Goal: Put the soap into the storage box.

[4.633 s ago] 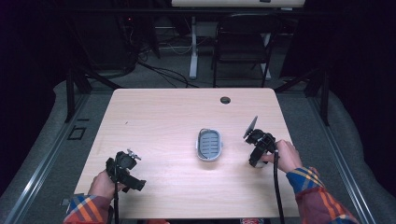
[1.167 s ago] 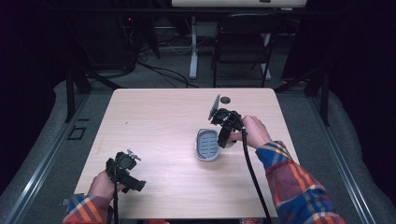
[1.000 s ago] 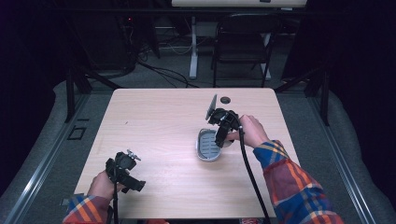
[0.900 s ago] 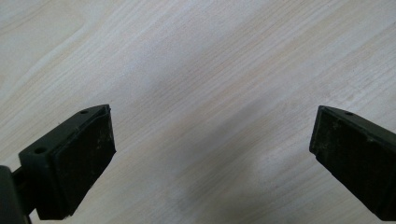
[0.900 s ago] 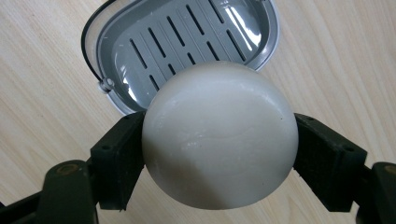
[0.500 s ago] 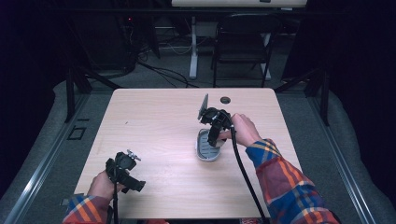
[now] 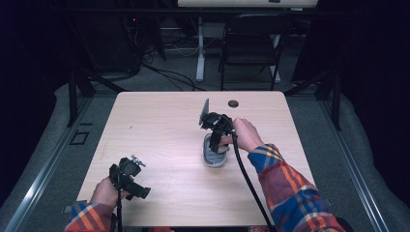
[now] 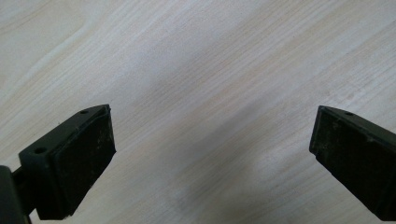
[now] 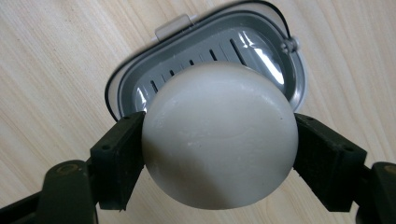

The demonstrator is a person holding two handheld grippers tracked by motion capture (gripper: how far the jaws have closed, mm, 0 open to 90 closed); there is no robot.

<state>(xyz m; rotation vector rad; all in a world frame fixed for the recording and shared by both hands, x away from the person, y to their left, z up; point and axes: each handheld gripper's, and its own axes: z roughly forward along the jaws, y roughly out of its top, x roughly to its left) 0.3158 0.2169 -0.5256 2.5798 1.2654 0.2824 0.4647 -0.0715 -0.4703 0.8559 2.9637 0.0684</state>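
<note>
A round white bar of soap [image 9: 219,135] is clamped between the two jaws of my right gripper [image 9: 219,154], which hovers just above a grey slotted soap dish [image 9: 280,60]. In the high view the right gripper [image 7: 217,130] hangs over the far end of the soap dish [image 7: 214,158] near the table's middle. My left gripper [image 7: 129,178] rests near the front left of the table, its jaws wide apart over bare wood [image 8: 210,121] with nothing between them.
The light wooden table [image 7: 159,125] has a round cable hole [image 7: 233,103] at its far edge. A black chair [image 7: 249,46] and a white desk leg [image 7: 199,53] stand beyond the table, with cables on the floor.
My right gripper has carried the soap from the table's right side leftward to a spot over the soap dish. The left gripper has stayed still.
</note>
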